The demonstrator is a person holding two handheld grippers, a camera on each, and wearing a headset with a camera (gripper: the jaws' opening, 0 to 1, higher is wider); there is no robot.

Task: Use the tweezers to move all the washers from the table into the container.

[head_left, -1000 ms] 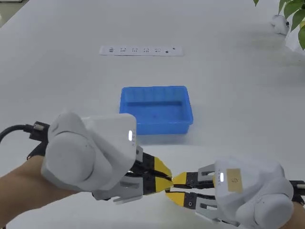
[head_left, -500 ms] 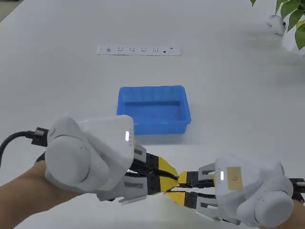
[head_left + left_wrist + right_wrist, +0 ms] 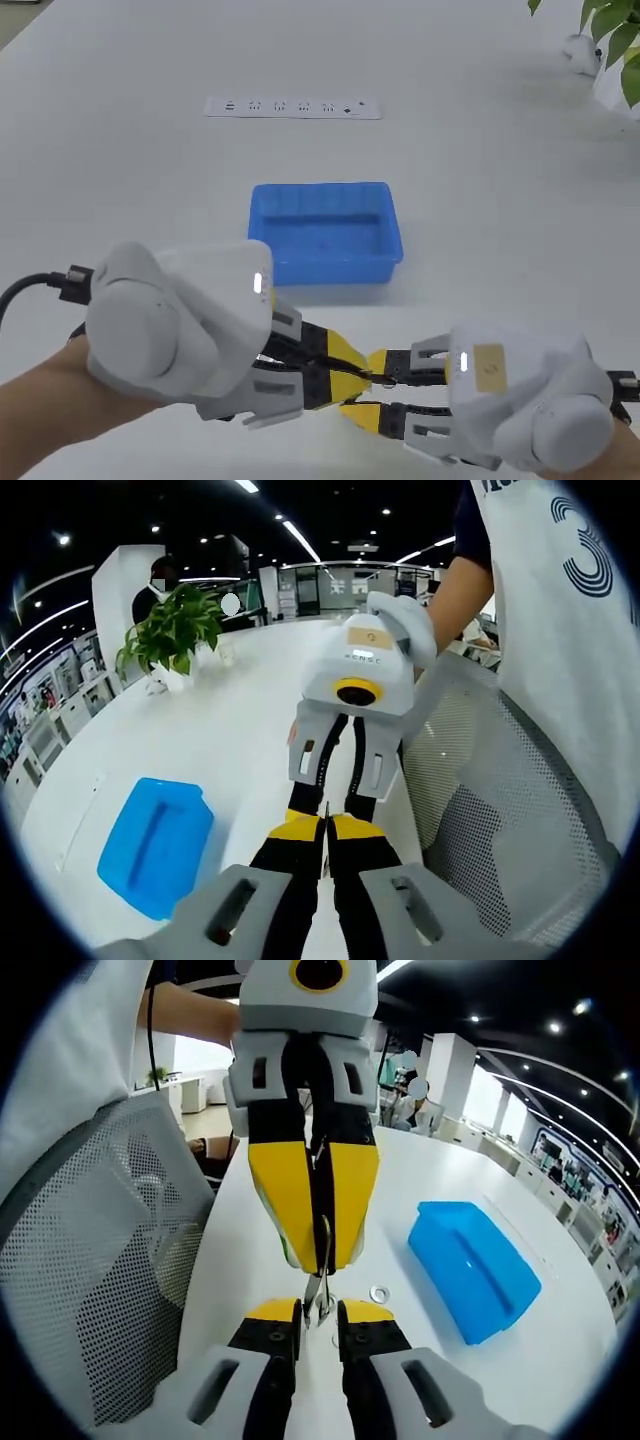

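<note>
My left gripper (image 3: 345, 368) and right gripper (image 3: 372, 385) meet tip to tip low over the white table (image 3: 480, 200), in front of the blue container (image 3: 325, 230). The thin metal tweezers (image 3: 322, 1260) run between them. In the right gripper view my own yellow-tipped jaws (image 3: 318, 1318) are shut on one end, and the left gripper's jaws close on the tweezers further up. The left gripper view shows my jaws (image 3: 325, 832) shut on the tweezers (image 3: 326, 818), with the right gripper (image 3: 360, 680) facing them. One washer (image 3: 380, 1291) lies on the table beside the tips. The blue container (image 3: 475, 1265) looks empty.
A white power strip (image 3: 293, 107) lies beyond the container. Plant leaves (image 3: 610, 30) hang over the far right corner. A mesh chair back (image 3: 110, 1260) and the person's torso (image 3: 560, 630) stand at the near table edge.
The two grippers stay tip to tip at the same spot. The left one has sunk slightly. The picture has shifted a little with the head.
</note>
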